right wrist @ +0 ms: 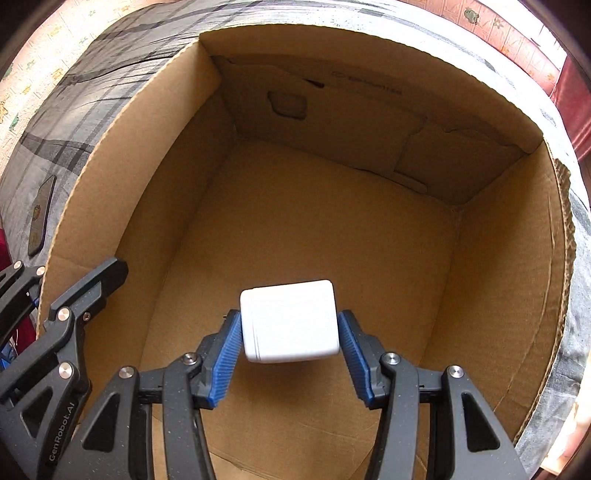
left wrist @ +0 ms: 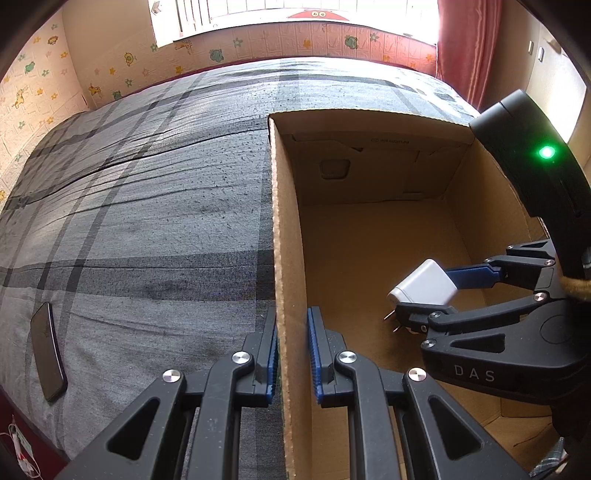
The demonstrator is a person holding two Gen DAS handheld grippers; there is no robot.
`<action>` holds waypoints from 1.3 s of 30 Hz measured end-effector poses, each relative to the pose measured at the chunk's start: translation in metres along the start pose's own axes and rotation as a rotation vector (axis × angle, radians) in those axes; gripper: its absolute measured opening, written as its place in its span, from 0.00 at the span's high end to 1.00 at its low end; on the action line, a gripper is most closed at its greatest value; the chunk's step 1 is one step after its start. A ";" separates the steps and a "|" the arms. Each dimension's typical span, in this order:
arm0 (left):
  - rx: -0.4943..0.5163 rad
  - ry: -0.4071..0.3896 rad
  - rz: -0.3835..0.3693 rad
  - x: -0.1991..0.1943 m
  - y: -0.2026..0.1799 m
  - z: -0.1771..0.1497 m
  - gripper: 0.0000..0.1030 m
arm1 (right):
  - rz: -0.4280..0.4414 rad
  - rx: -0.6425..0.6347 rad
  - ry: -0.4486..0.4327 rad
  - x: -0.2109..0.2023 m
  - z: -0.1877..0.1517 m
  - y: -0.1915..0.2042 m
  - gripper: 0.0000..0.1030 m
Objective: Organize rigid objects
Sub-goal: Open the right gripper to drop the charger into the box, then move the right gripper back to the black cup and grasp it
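Observation:
An open cardboard box (left wrist: 286,236) (right wrist: 122,155) stands on a bed with a grey plaid sheet (left wrist: 147,192). My left gripper (left wrist: 292,354) straddles the box's left wall, one finger outside and one inside, closed against the cardboard. It also shows in the right wrist view (right wrist: 74,306). My right gripper (right wrist: 290,332) is shut on a white plug charger (right wrist: 290,325) and holds it inside the box above the bare floor. In the left wrist view the charger (left wrist: 424,284) shows two metal prongs pointing down-left, and the right gripper (left wrist: 436,291) reaches in from the right.
A dark phone (left wrist: 48,354) (right wrist: 40,214) lies flat on the sheet left of the box. A wall with cartoon stickers and a window (left wrist: 295,14) lie beyond the bed. A red curtain (left wrist: 465,44) hangs at the right.

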State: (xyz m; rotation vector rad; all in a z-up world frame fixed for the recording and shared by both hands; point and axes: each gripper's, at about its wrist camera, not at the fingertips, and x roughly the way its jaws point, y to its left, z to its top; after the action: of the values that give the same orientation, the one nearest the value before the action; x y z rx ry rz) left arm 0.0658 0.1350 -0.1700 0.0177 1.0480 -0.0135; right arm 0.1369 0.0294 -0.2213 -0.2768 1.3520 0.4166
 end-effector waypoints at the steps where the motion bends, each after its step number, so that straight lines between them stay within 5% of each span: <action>1: 0.000 0.003 -0.001 0.001 0.000 0.000 0.85 | 0.003 0.004 -0.012 0.000 0.003 0.002 0.44; 16: 0.006 0.005 0.008 0.001 -0.001 0.001 0.85 | 0.002 0.028 -0.150 -0.060 -0.014 -0.007 0.23; 25: 0.010 0.007 0.015 0.001 -0.002 0.001 0.85 | -0.031 0.061 -0.226 -0.106 -0.024 -0.018 0.20; 31: 0.014 0.008 0.018 0.000 -0.003 0.001 0.85 | -0.012 0.091 -0.263 -0.131 -0.034 -0.035 0.03; 39: 0.015 0.009 0.020 0.001 -0.004 0.002 0.85 | -0.052 0.125 -0.294 -0.158 -0.055 -0.064 0.00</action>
State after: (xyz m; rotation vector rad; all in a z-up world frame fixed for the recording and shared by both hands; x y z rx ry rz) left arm 0.0677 0.1307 -0.1697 0.0424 1.0569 -0.0031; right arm 0.0912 -0.0716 -0.0804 -0.1404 1.0756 0.3139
